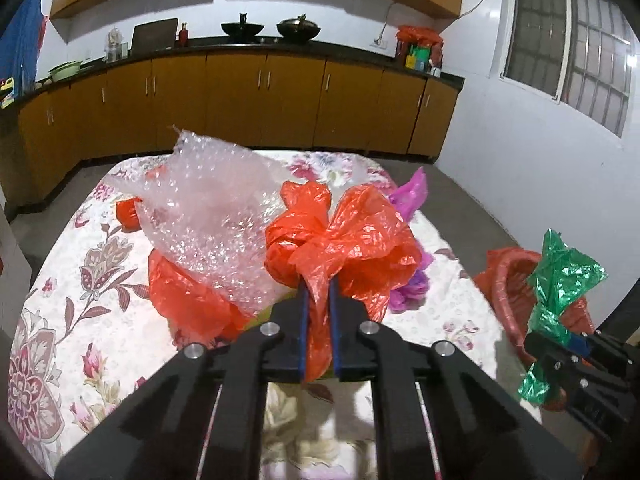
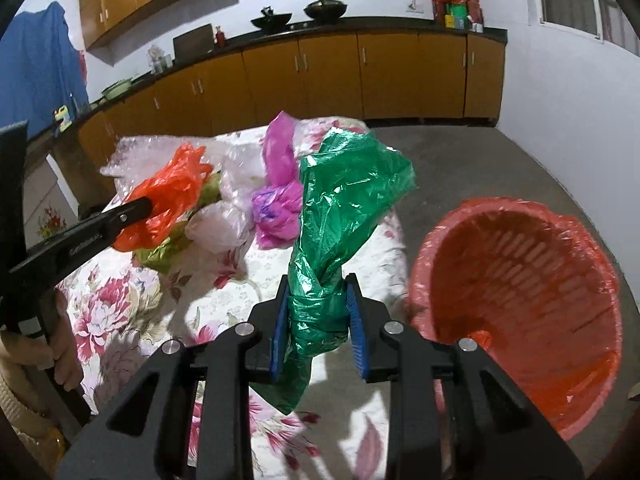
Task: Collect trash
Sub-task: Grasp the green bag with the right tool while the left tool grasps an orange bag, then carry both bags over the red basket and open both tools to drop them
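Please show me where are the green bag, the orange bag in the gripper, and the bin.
green bag (image 2: pixel 352 184): right wrist view, upper crumpled part.
orange bag (image 1: pixel 360 236): left wrist view, its bulging middle.
bin (image 2: pixel 520 280): right wrist view, inner wall.

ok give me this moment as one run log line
left gripper: shut on orange bag | right gripper: shut on green bag | bin: beside table, red liner, nearly empty

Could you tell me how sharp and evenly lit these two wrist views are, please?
Left wrist view: strong fisheye bending, bubble wrap slightly soft, window not blown out. Right wrist view: green bag crisp, glossy highlights; gripper shadows fall on the floral cloth.
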